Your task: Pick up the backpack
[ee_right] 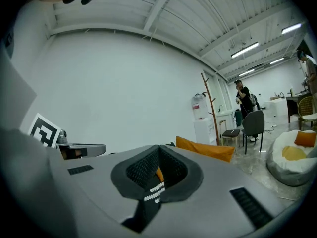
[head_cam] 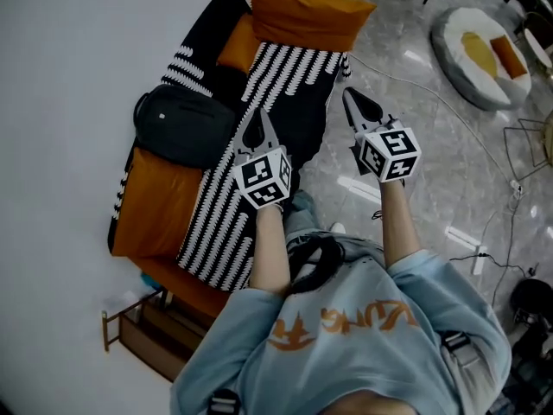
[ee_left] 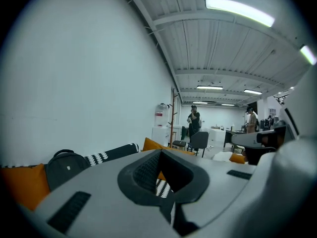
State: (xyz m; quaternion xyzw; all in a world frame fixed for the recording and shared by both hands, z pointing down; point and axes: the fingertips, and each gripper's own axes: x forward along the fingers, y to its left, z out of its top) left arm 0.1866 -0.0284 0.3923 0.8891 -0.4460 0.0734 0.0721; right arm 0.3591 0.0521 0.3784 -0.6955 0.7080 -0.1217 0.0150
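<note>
Showing backpack [head_cam: 183,126]: head, left gripper views

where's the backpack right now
In the head view the black backpack lies on the striped sofa by the white wall, beside an orange cushion, just left of the left tongs.

Bright, even indoor light; fisheye gripper views.
Ceiling tubes [ee_left: 239,11] glare white and streak the glossy floor [head_cam: 432,145]; shadows are soft. Both gripper views bend and darken toward black corners. The backpack [head_cam: 183,126] shows as a near-black mass.
</note>
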